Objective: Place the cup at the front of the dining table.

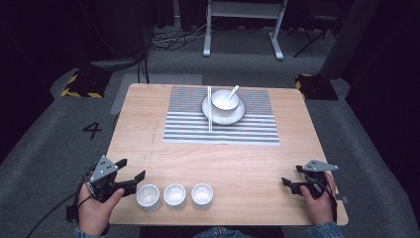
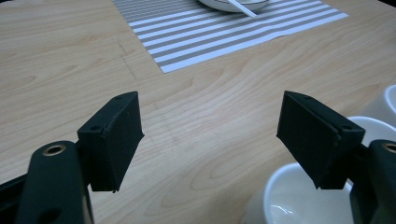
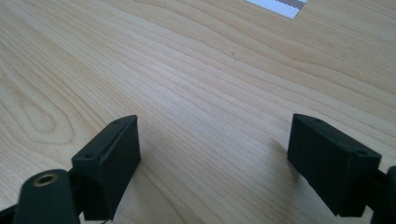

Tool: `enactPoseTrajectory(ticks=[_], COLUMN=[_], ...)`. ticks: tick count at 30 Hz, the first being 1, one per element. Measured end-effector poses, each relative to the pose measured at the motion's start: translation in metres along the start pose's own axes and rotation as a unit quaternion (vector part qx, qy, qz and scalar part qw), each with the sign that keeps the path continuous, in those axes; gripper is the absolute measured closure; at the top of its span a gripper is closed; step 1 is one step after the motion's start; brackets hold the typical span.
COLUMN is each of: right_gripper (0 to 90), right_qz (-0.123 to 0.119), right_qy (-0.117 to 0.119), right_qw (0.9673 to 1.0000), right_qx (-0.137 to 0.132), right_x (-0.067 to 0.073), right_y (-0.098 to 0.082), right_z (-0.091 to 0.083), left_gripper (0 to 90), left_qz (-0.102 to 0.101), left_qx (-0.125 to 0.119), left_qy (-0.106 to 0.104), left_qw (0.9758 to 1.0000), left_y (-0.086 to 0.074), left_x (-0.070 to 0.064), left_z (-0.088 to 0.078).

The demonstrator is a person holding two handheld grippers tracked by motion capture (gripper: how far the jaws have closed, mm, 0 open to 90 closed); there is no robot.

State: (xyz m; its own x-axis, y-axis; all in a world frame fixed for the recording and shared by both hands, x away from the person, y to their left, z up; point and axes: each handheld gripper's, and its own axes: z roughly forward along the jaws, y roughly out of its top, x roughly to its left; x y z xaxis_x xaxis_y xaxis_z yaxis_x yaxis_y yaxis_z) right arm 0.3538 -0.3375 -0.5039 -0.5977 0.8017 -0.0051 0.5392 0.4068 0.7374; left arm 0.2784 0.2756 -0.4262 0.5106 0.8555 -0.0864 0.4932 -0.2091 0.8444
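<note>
Three white cups (image 1: 174, 194) sit empty in a row at near edge; left gripper (image 1: 132, 174) just beside leftmost cup (image 1: 148, 196), jaws apart, nothing held. Bowl (image 1: 225, 100) on plate holds spoon (image 1: 232, 92). Right gripper (image 1: 292, 180) wide, empty, well apart from cups.

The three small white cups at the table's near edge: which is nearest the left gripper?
The leftmost cup, right beside the left gripper.
</note>
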Motion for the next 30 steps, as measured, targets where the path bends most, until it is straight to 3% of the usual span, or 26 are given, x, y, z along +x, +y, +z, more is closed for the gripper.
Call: enactPoseTrajectory(ticks=[8, 11, 14, 21, 30], right_gripper=[17.3, 17.2, 17.2, 17.3, 17.2], right_qz=[0.000, 0.000, 0.000, 0.000, 0.000], right_qy=[0.000, 0.000, 0.000, 0.000, 0.000], right_qw=[1.0000, 1.0000, 1.0000, 1.0000, 1.0000], right_qx=[0.000, 0.000, 0.000, 0.000, 0.000], right_x=[0.000, 0.000, 0.000, 0.000, 0.000], right_y=[0.000, 0.000, 0.000, 0.000, 0.000], right_z=[0.000, 0.000, 0.000, 0.000, 0.000], left_gripper=[19.5, 17.9, 17.3, 16.3, 16.0], left_qz=[0.006, 0.002, 0.010, 0.020, 0.041], left_qx=[0.005, 0.014, 0.023, 0.041, 0.084], left_qy=[-0.015, -0.028, -0.036, -0.049, -0.063], left_qw=[0.9999, 0.9995, 0.9990, 0.9978, 0.9937], left_y=[-0.014, -0.018, -0.020, -0.022, -0.031], left_x=[-0.014, -0.019, -0.024, -0.033, -0.039], left_z=[-0.011, -0.013, -0.013, -0.008, 0.007])
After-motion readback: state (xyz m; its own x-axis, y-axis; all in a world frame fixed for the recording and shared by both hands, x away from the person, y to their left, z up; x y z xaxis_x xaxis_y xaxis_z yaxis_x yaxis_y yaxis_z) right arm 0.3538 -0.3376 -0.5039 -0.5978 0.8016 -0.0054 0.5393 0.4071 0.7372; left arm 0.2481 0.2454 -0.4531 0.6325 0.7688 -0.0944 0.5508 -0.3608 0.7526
